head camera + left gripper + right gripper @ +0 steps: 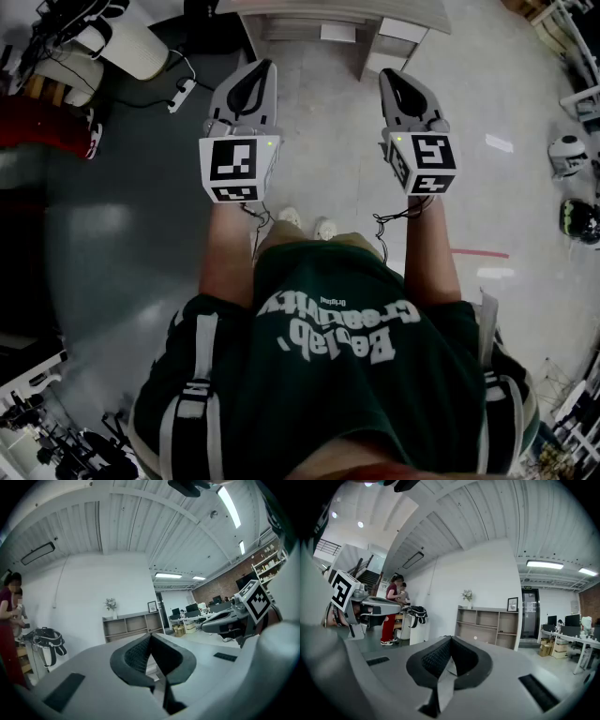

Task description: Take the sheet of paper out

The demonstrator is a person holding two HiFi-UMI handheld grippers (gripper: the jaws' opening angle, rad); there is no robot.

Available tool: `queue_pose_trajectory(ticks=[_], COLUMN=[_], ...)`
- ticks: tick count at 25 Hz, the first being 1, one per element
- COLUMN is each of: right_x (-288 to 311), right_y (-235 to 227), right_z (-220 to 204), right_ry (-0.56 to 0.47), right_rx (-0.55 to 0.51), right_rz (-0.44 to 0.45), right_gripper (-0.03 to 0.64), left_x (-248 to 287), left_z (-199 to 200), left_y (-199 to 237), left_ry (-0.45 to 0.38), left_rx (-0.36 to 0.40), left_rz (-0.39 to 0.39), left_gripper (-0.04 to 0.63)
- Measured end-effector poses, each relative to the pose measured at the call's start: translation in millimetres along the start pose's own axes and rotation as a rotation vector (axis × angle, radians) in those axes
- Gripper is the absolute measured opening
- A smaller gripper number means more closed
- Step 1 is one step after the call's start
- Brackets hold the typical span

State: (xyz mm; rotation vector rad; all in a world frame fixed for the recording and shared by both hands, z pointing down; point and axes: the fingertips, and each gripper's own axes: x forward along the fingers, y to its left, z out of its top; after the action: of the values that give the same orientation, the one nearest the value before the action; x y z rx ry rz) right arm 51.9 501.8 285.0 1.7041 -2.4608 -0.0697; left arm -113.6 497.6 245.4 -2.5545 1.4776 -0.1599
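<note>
Both grippers are held level in front of my chest, side by side, pointing at a low open shelf unit (pixel 345 21). The left gripper (pixel 260 67) is shut, and in its own view the dark ribbed pads (pixel 136 656) meet at the tip with nothing between them. The right gripper (pixel 390 77) is shut and empty too; its pads (pixel 433 658) touch at the front. The shelf unit (pixel 487 626) stands against a white wall some way off. A small pale patch (pixel 337 33) lies in one compartment; I cannot tell whether it is a sheet of paper.
Two people (pixel 393 613) stand at the left by a stand with a black harness (pixel 44 641). Cables and white equipment (pixel 112 47) crowd the far left floor. Desks with monitors (pixel 206 613) fill the right. A red tape line (pixel 478 253) marks the floor.
</note>
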Motion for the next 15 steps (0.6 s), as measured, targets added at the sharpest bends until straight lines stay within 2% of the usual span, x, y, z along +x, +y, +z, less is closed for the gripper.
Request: queue_pose_trajectory(ticks=[15], right_x=[-14], right_y=[-5], right_z=[4], right_ry=[-0.025], right_rx=[0.009], right_rz=[0.012], right_gripper=[0.032], left_x=[-7], left_z=[8], left_y=[-13], left_ry=[0.002], left_rx=[0.01], left_rz=[0.009], left_gripper=[0.019])
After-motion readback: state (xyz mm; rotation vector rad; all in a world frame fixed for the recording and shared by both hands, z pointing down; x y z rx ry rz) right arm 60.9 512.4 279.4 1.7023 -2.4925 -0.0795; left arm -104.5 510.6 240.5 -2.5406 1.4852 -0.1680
